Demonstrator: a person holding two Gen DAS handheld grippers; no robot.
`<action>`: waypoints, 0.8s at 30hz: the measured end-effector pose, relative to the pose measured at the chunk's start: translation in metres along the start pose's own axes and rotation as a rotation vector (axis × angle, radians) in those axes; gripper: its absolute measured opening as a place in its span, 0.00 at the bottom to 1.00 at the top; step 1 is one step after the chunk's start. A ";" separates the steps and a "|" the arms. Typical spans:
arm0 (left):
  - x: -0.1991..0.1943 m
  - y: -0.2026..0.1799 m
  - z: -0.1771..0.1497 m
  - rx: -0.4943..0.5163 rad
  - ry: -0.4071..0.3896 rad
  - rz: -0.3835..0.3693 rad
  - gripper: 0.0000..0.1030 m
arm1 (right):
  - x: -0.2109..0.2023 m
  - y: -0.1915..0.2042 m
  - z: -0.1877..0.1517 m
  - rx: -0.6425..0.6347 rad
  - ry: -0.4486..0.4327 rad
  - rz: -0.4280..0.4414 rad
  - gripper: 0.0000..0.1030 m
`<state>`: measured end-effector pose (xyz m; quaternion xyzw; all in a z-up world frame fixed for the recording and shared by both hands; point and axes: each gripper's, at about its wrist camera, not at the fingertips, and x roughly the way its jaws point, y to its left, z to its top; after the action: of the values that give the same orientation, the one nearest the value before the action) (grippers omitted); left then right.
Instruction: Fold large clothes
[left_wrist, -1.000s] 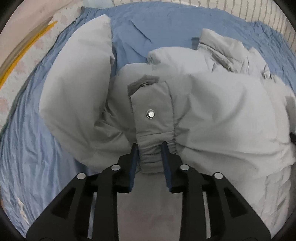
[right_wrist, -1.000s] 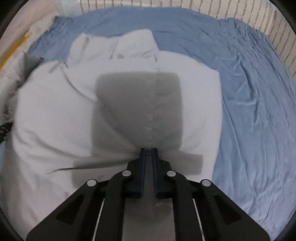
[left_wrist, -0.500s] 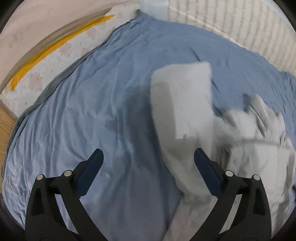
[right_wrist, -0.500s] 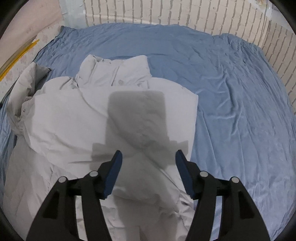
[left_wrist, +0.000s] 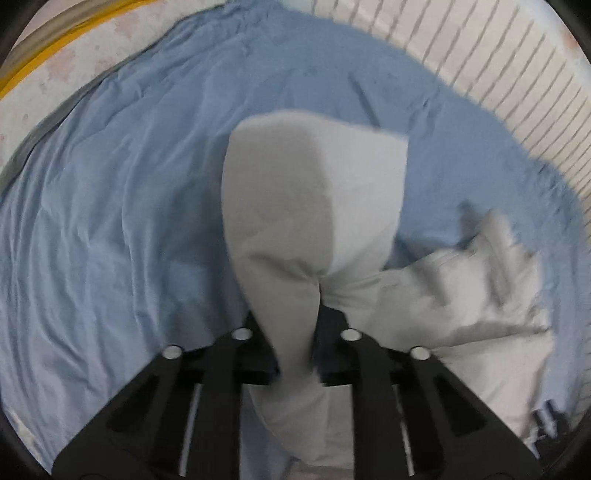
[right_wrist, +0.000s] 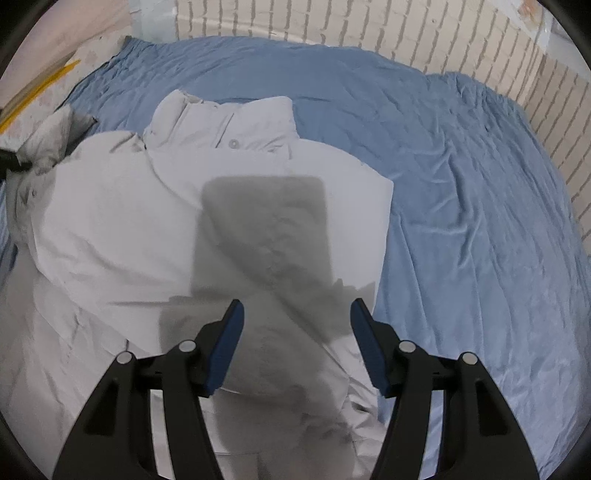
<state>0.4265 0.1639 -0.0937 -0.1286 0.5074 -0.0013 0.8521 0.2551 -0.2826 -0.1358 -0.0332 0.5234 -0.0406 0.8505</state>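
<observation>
Your left tool (left_wrist: 297, 354) is closing, clamping the sleeve (left_wrist: 314, 206) of the grey jacket (right_wrist: 207, 221), which lies on the bed (right_wrist: 461, 206). Right tool (right_wrist: 295, 347) stands apart, empty above it. Folding half done; sleeve fold left.

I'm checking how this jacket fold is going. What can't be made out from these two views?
- Left wrist view: the left gripper pads, buried in the sleeve; the collar, motion-blurred.
- Right wrist view: the jacket hem, cut off by the bottom edge and the right gripper.

Blue-sheeted bed (right_wrist: 461, 192), pale grey jacket (right_wrist: 155, 221) on it
</observation>
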 end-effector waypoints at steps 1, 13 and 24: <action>-0.017 -0.003 -0.003 0.006 -0.045 -0.023 0.08 | 0.000 -0.001 -0.001 -0.002 -0.003 0.000 0.59; -0.088 -0.159 -0.132 0.554 -0.133 -0.128 0.07 | -0.027 0.001 -0.005 0.018 -0.058 0.034 0.63; -0.053 -0.159 -0.178 0.584 -0.005 -0.087 0.59 | -0.023 -0.016 -0.016 0.010 -0.008 -0.012 0.65</action>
<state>0.2674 -0.0215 -0.0934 0.1003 0.4775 -0.1835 0.8534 0.2302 -0.2961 -0.1205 -0.0324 0.5197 -0.0481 0.8524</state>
